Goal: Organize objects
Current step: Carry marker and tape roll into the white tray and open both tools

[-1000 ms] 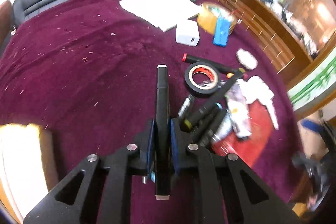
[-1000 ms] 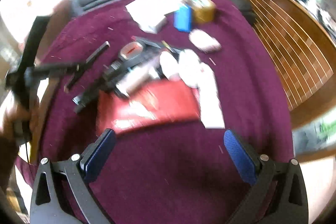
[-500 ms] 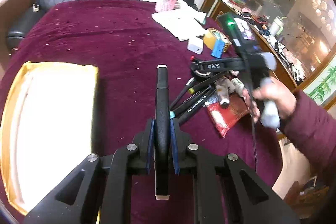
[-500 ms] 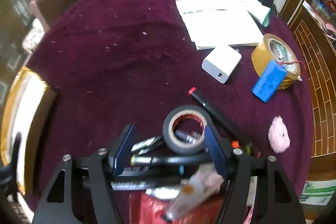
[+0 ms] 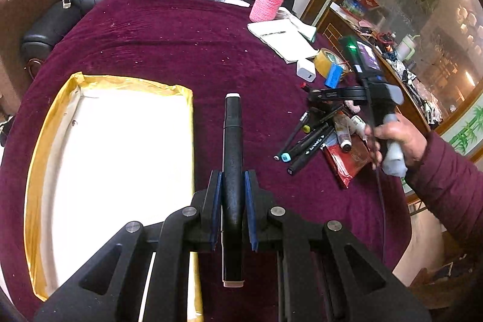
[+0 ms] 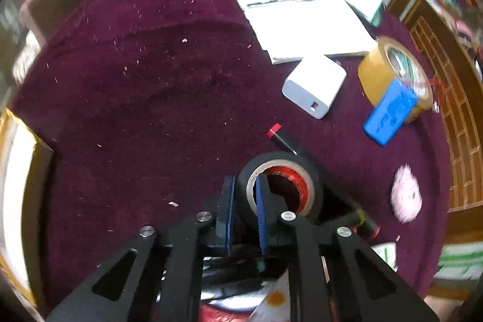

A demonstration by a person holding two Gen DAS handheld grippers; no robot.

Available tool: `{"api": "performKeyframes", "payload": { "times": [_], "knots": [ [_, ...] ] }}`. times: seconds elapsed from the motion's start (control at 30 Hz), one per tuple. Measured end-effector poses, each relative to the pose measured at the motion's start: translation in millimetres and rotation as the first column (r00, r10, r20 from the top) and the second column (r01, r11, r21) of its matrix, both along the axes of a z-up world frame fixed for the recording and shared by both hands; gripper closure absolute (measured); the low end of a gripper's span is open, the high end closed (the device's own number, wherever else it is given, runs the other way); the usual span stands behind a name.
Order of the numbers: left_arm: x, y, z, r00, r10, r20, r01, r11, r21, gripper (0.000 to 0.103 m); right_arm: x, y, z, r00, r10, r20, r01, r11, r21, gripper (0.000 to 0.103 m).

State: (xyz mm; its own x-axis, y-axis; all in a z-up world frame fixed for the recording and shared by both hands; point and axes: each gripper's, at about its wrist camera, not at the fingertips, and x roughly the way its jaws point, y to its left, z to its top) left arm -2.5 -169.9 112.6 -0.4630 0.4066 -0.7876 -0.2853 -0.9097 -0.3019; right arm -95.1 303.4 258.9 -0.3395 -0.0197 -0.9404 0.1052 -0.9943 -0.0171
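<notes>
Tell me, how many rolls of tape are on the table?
2: a black tape roll with its wall pinched in the right tool, and a tan tape roll under the blue block.

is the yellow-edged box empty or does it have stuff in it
Empty as far as shown: the box shows only a bare white floor in the left wrist view. The black marker sits clamped in the left tool, not inside.

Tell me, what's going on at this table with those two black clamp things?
A person is tidying clutter off a purple-covered table. The left gripper is clamped on a black marker, beside a yellow-edged box. The right gripper has just been closing and now pinches the wall of a black tape roll, one pad inside the hole.
</notes>
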Motion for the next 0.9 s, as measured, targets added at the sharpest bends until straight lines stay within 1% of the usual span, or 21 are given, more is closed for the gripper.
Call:
{"api": "performKeyframes", "payload": {
  "times": [0.07, 0.17, 0.27, 0.33, 0.47, 0.57, 0.7, 0.8, 0.9],
  "knots": [
    [-3.8, -5.7, 0.6, 1.0, -0.003, 0.002, 0.003, 1.0, 0.003, 0.091, 6.9, 6.3, 8.2, 0.999, -0.037, 0.001, 0.037, 0.997, -0.061, 0.092],
    [-10.0, -16.5, -1.4, 1.0, -0.007, 0.01, 0.006, 1.0, 0.012, 0.091, 17.8, 11.4, 22.4, 0.997, -0.071, -0.003, 0.07, 0.99, -0.126, 0.092],
    [-17.2, -28.3, -3.9, 1.0, -0.005, 0.016, 0.005, 1.0, 0.004, 0.091, 27.5, 6.6, 39.7, 0.997, -0.081, -0.017, 0.077, 0.98, -0.182, 0.092],
    [-23.8, -36.5, -5.9, 1.0, 0.0, 0.022, 0.0, 1.0, -0.007, 0.091, 34.4, -7.0, 53.5, 0.997, -0.068, -0.03, 0.06, 0.973, -0.222, 0.092],
    [-40.8, -50.6, -16.8, 0.999, 0.012, 0.045, -0.01, 0.999, -0.042, 0.091, 46.5, -57.0, 72.5, 0.998, 0.011, -0.064, -0.027, 0.964, -0.264, 0.092],
    [-55.8, -59.4, -30.9, 0.997, 0.025, 0.067, -0.02, 0.997, -0.075, 0.091, 54.4, -110.4, 79.0, 0.993, 0.098, -0.073, -0.115, 0.949, -0.294, 0.091],
    [-78.7, -69.0, -47.7, 0.993, 0.044, 0.107, -0.037, 0.997, -0.069, 0.091, 56.6, -171.4, 69.0, 0.982, 0.173, -0.072, -0.187, 0.938, -0.292, 0.091],
    [-92.3, -72.1, -58.3, 0.99, 0.059, 0.126, -0.051, 0.996, -0.07, 0.091, 48.5, -203.8, 57.7, 0.979, 0.194, -0.056, -0.202, 0.93, -0.307, 0.091],
    [-101.7, -77.0, -70.0, 0.985, 0.074, 0.159, -0.068, 0.997, -0.044, 0.091, 39.2, -230.5, 47.0, 0.976, 0.211, -0.052, -0.217, 0.929, -0.299, 0.091]
  ]
}}
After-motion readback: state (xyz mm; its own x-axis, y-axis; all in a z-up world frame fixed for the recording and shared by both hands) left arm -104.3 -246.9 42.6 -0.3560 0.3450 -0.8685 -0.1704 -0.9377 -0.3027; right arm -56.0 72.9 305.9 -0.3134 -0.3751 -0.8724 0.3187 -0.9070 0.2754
